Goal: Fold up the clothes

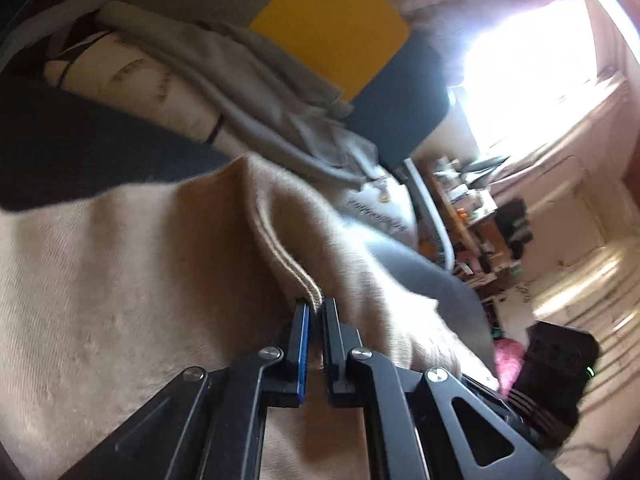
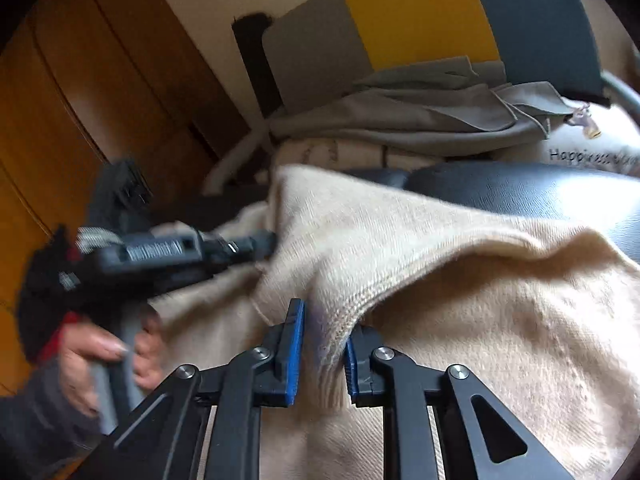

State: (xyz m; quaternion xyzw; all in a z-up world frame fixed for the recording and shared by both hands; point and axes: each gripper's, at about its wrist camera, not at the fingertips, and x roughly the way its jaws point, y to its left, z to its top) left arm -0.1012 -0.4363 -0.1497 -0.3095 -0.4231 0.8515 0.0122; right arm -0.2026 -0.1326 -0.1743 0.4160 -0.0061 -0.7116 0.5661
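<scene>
we've got the left gripper (image 1: 316, 306) and right gripper (image 2: 326, 332) each clamped on the hem of the beige sweater (image 2: 460, 280), lying across the black seat (image 2: 520, 192), prob so it lifts evenly for folding.

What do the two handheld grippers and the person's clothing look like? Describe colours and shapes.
Both the left gripper and the right gripper have black metal linkage arms with silver rivets, triangular cut-outs and blue-padded fingers. The person's sleeve is dark grey.

Right gripper (image 2: 324, 330) pinches the ribbed hem of the cream knit sweater (image 2: 460, 280); the left hand (image 2: 100, 360) holds the other gripper (image 2: 264, 245) at its far edge.
</scene>
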